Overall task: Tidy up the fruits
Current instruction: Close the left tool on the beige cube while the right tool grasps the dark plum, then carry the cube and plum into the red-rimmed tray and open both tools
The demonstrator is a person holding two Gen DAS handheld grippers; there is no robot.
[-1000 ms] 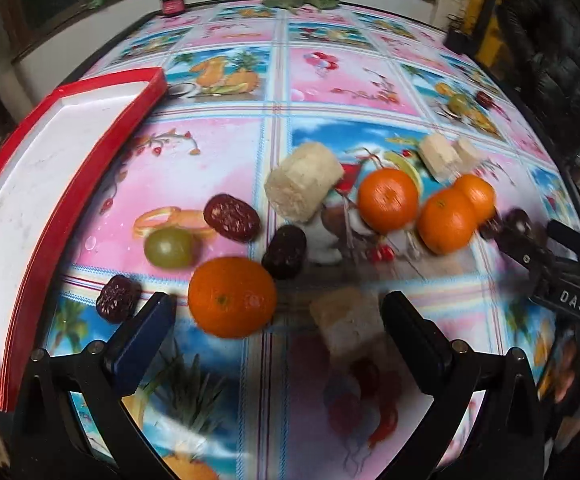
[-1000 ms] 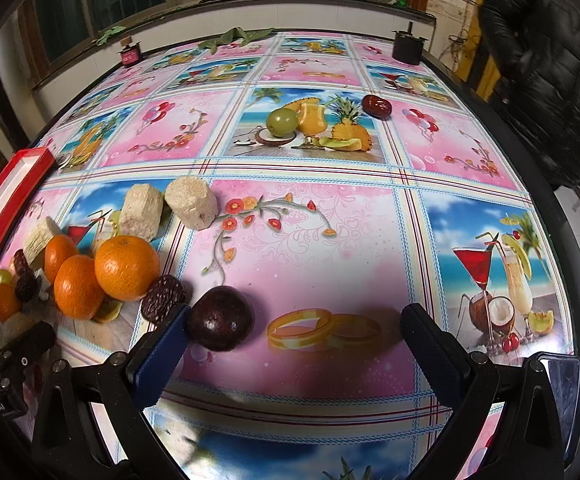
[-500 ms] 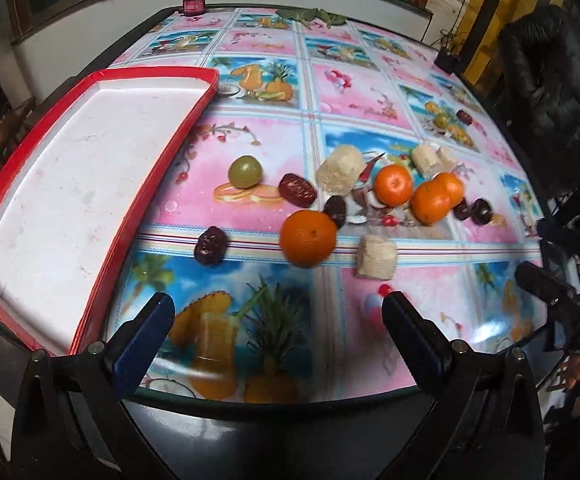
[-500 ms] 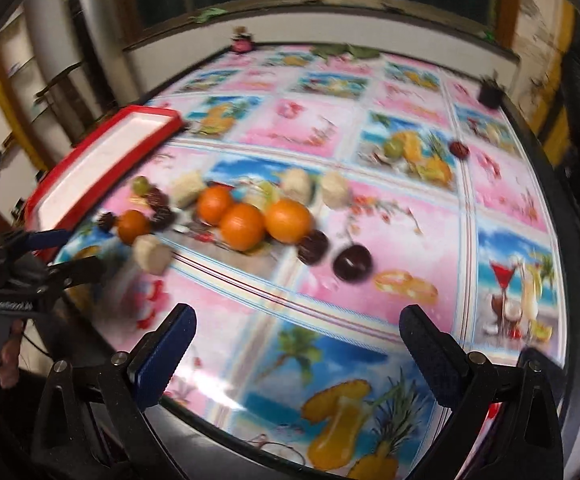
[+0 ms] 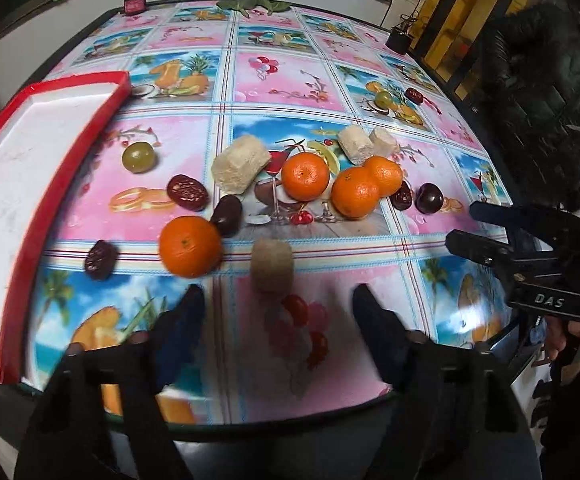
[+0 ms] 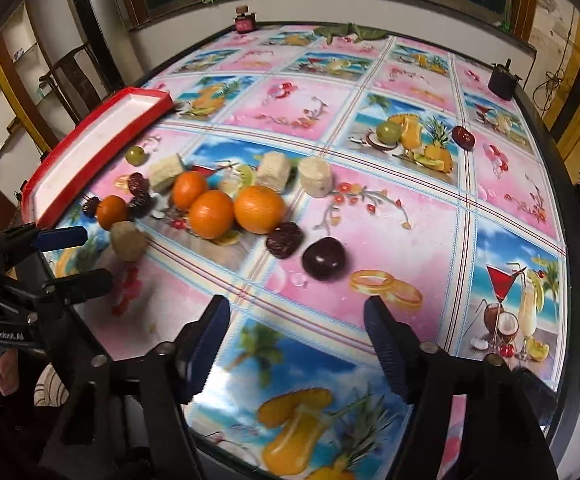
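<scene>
Now | red tray (image 5: 70, 168) long axis runs front-to-back | left table edge

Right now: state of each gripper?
Left gripper: jaws apart and empty, just been closing, above the table.
Right gripper: jaws apart and empty, just been closing, above the table.

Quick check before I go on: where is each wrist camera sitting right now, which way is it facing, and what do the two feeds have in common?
Left wrist: above the table's near edge, tilted down at the fruit; own left gripper empty, jaws just closing; right gripper at right.
Right wrist: further right, facing down and across the table; own right gripper empty, jaws just closing; left gripper at left.
Shared: red tray, four oranges, dark plum.
</scene>
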